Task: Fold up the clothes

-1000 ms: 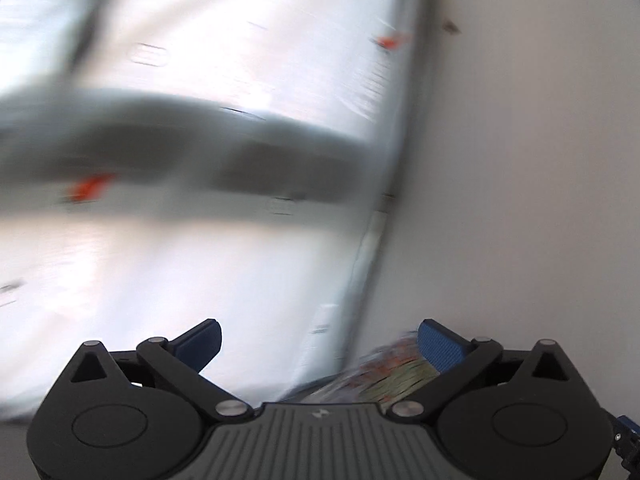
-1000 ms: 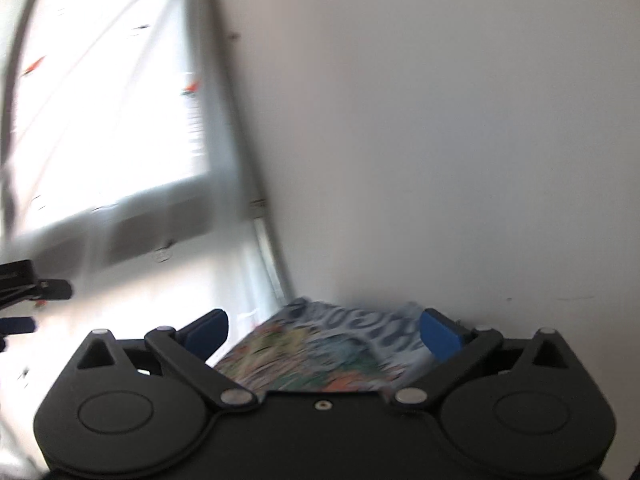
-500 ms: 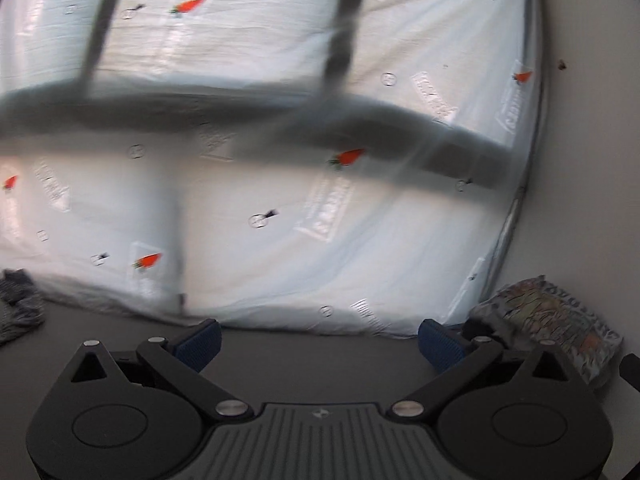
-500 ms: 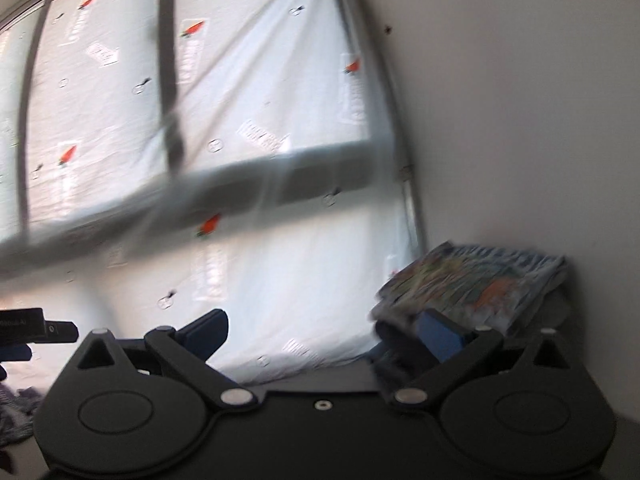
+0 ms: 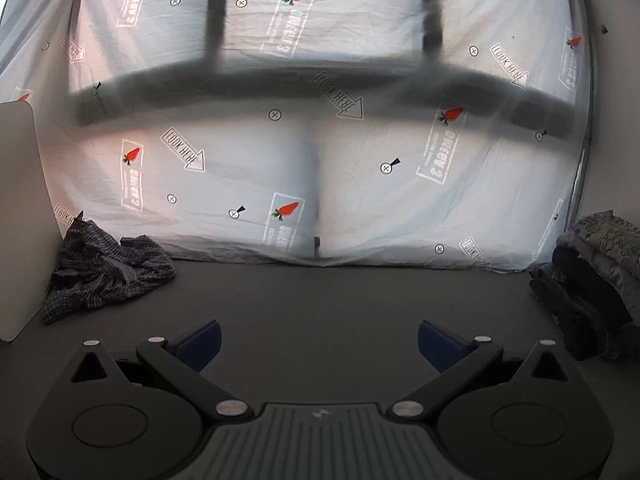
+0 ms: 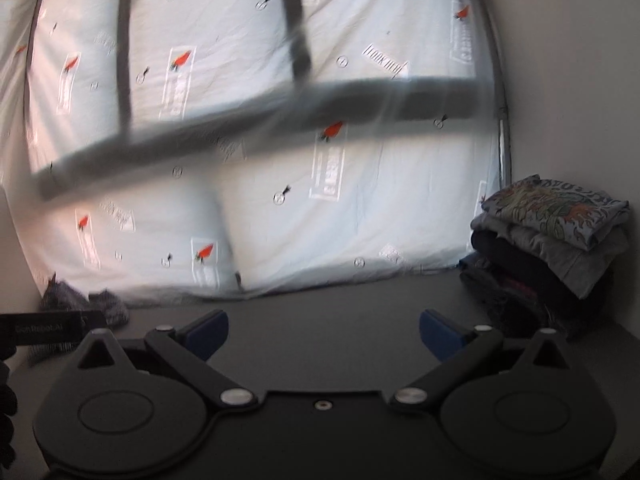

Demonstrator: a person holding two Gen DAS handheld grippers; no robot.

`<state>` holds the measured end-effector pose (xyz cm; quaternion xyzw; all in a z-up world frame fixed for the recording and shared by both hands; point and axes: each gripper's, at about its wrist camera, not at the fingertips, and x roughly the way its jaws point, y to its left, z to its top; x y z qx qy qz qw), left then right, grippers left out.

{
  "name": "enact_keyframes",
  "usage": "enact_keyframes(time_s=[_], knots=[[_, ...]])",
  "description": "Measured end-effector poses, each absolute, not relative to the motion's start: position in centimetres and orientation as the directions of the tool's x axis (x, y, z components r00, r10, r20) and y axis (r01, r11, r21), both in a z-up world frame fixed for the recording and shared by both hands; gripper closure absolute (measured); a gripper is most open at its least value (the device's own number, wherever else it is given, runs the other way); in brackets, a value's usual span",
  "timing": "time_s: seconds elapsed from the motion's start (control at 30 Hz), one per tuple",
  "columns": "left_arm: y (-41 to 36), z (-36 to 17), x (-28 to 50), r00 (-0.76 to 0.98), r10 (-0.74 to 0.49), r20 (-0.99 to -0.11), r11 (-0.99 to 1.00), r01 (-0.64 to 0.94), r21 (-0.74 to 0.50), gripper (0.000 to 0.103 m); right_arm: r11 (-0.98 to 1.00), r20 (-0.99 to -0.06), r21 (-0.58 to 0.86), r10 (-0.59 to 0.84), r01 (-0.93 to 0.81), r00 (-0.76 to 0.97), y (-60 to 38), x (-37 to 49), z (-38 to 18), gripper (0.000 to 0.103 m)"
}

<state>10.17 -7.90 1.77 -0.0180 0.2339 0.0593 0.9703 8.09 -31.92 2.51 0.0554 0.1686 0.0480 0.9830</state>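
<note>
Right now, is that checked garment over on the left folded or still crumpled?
Crumpled. The checked garment lies in a loose, wrinkled heap on the dark table, unlike the neatly folded stack at the right.

Both views low over the dark worktop (image 5: pixel 320 300), facing the printed sheet (image 5: pixel 360 184) hung at the back. Left wrist view square-on; right wrist view tilted, angled rightward, nearer the folded stack (image 6: pixel 552 236). Shared: sheet, crumpled checked shirt (image 5: pixel 104 268) far left, stack at right.
</note>
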Motion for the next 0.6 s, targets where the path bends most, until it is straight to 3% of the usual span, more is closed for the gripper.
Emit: enact_keyframes(time_s=[0.27, 0.6], knots=[[-5.7, -0.6, 5.7, 0.85, 0.127, -0.512, 0.99, -0.144, 0.007, 0.0, 0.992, -0.445, 0.013, 0.121, -0.129, 0.887, -27.9, 4.1, -0.1, 0.0], [-5.0, -2.6, 1.7, 0.814, 0.105, -0.571, 0.992, -0.128, 0.0, 0.0, 0.989, -0.532, 0.002, 0.124, -0.146, 0.837, -26.2, -0.2, -2.6, 0.0]])
